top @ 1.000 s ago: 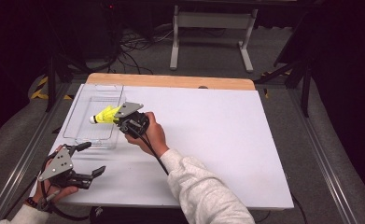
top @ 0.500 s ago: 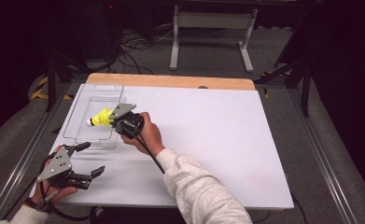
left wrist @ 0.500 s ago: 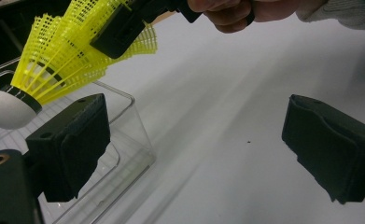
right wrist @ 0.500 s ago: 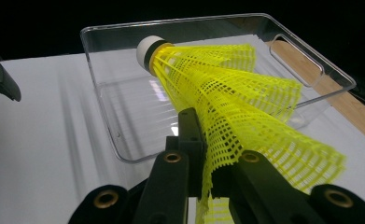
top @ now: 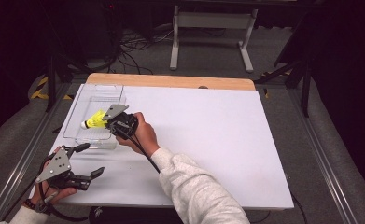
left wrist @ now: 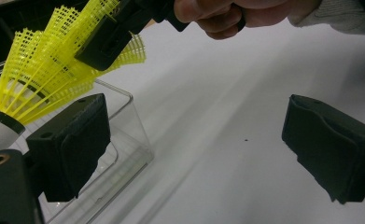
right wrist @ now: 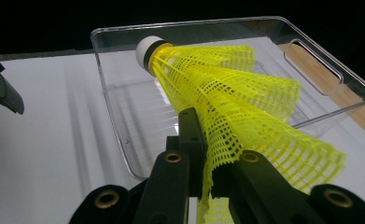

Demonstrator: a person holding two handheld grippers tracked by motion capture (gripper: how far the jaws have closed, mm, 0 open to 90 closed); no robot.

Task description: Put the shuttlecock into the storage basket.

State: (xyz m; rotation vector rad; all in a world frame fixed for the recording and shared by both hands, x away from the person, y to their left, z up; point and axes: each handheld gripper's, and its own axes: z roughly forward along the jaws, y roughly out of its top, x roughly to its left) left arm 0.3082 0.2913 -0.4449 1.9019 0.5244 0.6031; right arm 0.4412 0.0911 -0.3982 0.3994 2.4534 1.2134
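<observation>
— Yellow plastic mesh on the shuttlecock (right wrist: 227,98), stiff and latticed; smooth white cap at the nose with a black band.

— Clear glossy plastic for the tray (right wrist: 124,135), catching streaks of light along the walls.

— Matt white on the table top (top: 208,130), smooth like a laminated sheet; bare pale wood along the far edge.

— Matt black plastic on the right gripper (right wrist: 203,154), with brass-looking rivets. Soft, faintly grainy black pads (left wrist: 73,140) on the left gripper (left wrist: 199,149). Flecked, knitted-looking cloth on the sleeve (top: 194,191).
</observation>
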